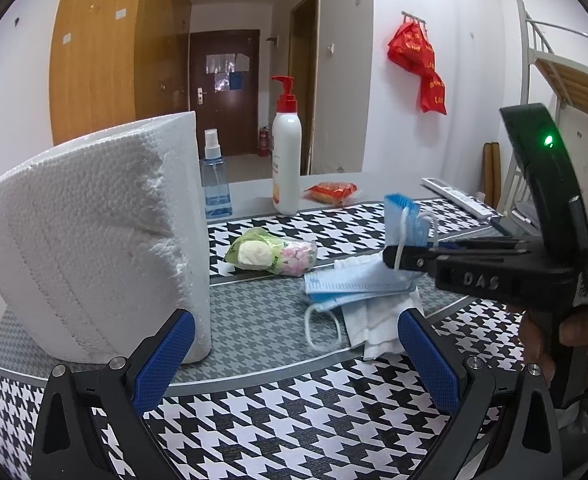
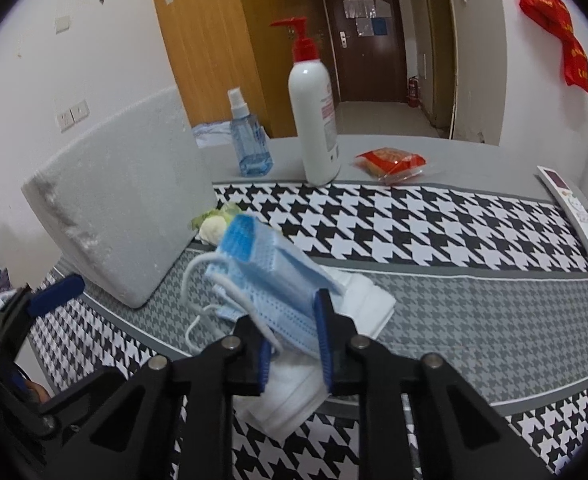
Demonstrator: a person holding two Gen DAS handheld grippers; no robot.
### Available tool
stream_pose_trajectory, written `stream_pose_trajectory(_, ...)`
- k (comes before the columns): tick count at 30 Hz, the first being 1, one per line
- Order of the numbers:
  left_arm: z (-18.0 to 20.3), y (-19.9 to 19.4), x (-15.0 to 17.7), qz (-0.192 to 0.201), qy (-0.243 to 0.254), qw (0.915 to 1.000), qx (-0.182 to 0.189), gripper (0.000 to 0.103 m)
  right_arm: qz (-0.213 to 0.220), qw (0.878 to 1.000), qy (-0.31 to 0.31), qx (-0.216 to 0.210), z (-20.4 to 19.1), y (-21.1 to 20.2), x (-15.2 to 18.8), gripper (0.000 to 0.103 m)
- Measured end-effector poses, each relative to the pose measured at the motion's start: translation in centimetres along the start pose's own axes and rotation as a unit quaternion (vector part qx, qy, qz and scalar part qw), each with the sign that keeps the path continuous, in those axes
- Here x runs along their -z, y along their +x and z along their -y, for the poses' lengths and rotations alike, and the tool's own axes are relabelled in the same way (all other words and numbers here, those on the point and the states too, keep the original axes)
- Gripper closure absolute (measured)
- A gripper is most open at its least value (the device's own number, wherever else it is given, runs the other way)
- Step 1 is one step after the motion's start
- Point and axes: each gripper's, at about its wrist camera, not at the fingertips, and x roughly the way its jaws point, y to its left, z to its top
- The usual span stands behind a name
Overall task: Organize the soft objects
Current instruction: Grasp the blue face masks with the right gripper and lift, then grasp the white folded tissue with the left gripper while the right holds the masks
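Left wrist view: the left gripper [image 1: 294, 364] hangs low over the table [image 1: 294, 420], its blue fingers [image 1: 166, 360] spread wide and empty. A foam block [image 1: 94, 240] stands just beside the left finger, closing off that side; patterned cloth lies open ahead. Past the right finger, a mask pile [image 1: 349, 284] rests on a white cloth [image 1: 377, 328]. The right gripper [image 1: 403, 256] reaches in from the right, pinching a blue mask [image 1: 403, 216] that stands upright above the pile. A snack packet [image 1: 274, 252] lies between block and pile. A spray bottle [image 1: 216, 184], pump bottle [image 1: 286, 160], red packet [image 1: 331, 192] and remote [image 1: 457, 196] line the far edge.

Right wrist view: the right gripper [image 2: 294, 344] is closed on the mask [image 2: 270, 276], whose long axis runs up and leftward away from the fingers, ear loops [image 2: 214, 276] dangling. The cloth [image 2: 294, 392] lies beneath. The block [image 2: 122, 208] leans at left; table right of the mask is open up to the remote [image 2: 573, 208].
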Motion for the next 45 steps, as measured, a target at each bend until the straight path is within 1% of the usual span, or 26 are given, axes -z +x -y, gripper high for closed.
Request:
stream_pose_trajectory(3, 0.3, 0.0, 0.0, -0.002, 0.003, 1.0000, 0.002, 0.001, 0.016, 1.000, 0.017, 0.001, 0.6, -1.1, -0.3, 0.079)
stream_pose_trajectory(9, 0.8, 0.3, -0.1, -0.006, 0.010, 0.9999, 0.008, 0.001, 0.046, 0.998, 0.029, 0.012, 1.5, -3.8, -0.7, 0.079)
stream_pose_trajectory(13, 1.5, 0.6, -0.2, -0.010, 0.015, 0.9998, 0.012, 0.001, 0.061, 0.998, 0.024, 0.025, 2.0, -5.4, -0.6, 0.079)
stream_pose_trajectory(15, 1.7, 0.7, -0.3, -0.011, 0.016, 0.9997, 0.014, 0.001, 0.072, 0.996, 0.024, 0.038, 2.4, -6.3, -0.4, 0.079)
stream_pose_trajectory(24, 4.0, 1.9, -0.5, -0.026, 0.032, 0.9987, 0.029, 0.001, 0.089, 0.993, 0.050, 0.060, 5.2, -8.7, 0.5, 0.079)
stream_pose_trajectory(29, 5.1, 2.5, -0.6, -0.033, 0.040, 0.9980, 0.035, 0.001, 0.090, 0.992, 0.052, 0.078, 6.5, -9.6, 1.2, 0.079)
stream_pose_trajectory(35, 6.3, 3.8, -0.7, -0.053, 0.046, 0.9968, 0.039, 0.001, 0.097, 0.988, 0.062, 0.099, 8.2, -10.7, 2.3, 0.079)
stream_pose_trajectory(39, 7.0, 4.9, -0.7, -0.071, 0.051, 0.9955, 0.036, 0.001, 0.095, 0.988, 0.066, 0.100, 9.0, -10.9, 2.8, 0.079)
stream_pose_trajectory(42, 7.3, 5.8, -0.6, -0.088, 0.052, 0.9941, 0.039, 0.006, 0.092, 0.989, 0.071, 0.096, 9.4, -10.7, 3.2, 0.079)
stream_pose_trajectory(45, 7.6, 6.3, -0.5, -0.098, 0.055, 0.9929, 0.038, 0.014, 0.089, 0.989, 0.075, 0.093, 9.9, -10.6, 3.6, 0.079)
